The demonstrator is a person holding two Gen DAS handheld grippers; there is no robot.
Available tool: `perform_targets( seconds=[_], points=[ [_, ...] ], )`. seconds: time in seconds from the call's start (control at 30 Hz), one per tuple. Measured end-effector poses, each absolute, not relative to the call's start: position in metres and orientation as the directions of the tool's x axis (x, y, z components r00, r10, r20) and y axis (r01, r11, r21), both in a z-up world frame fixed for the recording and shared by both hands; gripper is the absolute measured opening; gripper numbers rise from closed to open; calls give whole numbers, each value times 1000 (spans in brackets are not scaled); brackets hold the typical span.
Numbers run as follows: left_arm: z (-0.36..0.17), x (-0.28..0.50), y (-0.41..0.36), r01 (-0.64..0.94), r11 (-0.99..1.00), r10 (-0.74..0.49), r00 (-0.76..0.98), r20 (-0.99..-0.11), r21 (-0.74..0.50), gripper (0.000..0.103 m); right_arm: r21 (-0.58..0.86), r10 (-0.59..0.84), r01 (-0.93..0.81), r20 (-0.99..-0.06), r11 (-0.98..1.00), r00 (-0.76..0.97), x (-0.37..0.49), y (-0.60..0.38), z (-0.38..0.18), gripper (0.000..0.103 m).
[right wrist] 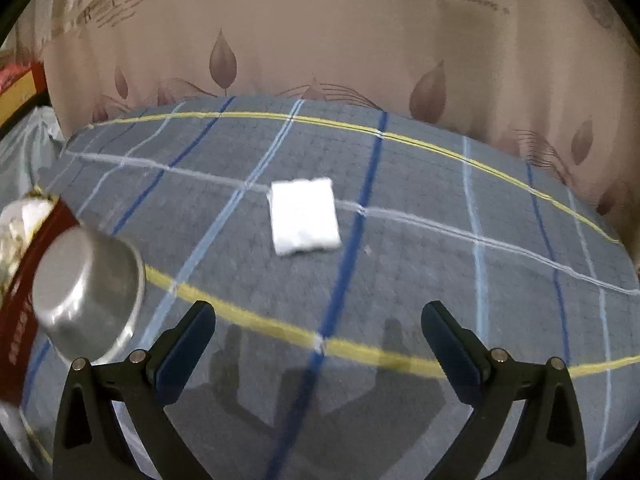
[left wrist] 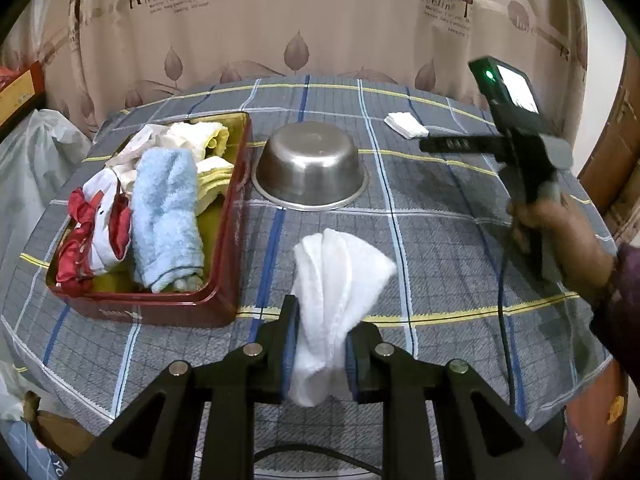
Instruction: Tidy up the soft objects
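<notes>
My left gripper [left wrist: 322, 344] is shut on a bunched white cloth [left wrist: 336, 280], held just above the plaid tablecloth. To its left stands a red tin box [left wrist: 224, 240] with a rolled light blue towel [left wrist: 166, 216], a red and white cloth [left wrist: 96, 232] and yellow and cream cloths [left wrist: 200, 140] inside. A small folded white cloth [right wrist: 304, 216] lies flat on the table ahead of my right gripper [right wrist: 318, 320], which hovers open and empty. In the left wrist view that folded cloth [left wrist: 406, 125] sits far right, near the right gripper's body [left wrist: 516, 136] held by a hand.
An upturned steel bowl [left wrist: 310, 168] stands beside the red box; it also shows at the left in the right wrist view as the bowl [right wrist: 86, 300]. A leaf-print curtain [left wrist: 300, 20] hangs behind the table. A cable [left wrist: 502, 320] trails from the right hand.
</notes>
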State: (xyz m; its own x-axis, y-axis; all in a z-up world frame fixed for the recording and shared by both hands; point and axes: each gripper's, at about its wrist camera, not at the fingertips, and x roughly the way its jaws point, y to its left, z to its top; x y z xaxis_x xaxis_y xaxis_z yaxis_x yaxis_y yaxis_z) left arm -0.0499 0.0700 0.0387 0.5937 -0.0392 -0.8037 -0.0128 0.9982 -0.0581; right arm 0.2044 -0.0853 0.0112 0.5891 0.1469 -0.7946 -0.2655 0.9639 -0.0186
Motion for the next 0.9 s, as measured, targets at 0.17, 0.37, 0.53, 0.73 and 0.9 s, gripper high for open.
perform_targets(
  seconds=[0.17,0.37,0.53,0.73,0.9],
  points=[
    [34,-47,74,-16,997,-53,581,-813,-76,23,-37,134,-270,-799,962,587,231,-71,7,102],
    [31,-45,75,-12,997,-59,573,-818,-80,23,-70,99,-273,-822,960,560,270,-63,-6,100],
    [28,-44,75,-10,997,-54,572,-818,-73,24,-12,146,-285,-837,958,527,285,-64,-13,66],
    [28,-43,74,-16,998,-42,576,-816,-63,24,17,215,-367,-834,930,507,246,-54,8,11],
    [30,-48,72,-26,998,-27,587,-809,-52,24,133,332,-385,-791,913,513,164,-76,25,11]
  ],
)
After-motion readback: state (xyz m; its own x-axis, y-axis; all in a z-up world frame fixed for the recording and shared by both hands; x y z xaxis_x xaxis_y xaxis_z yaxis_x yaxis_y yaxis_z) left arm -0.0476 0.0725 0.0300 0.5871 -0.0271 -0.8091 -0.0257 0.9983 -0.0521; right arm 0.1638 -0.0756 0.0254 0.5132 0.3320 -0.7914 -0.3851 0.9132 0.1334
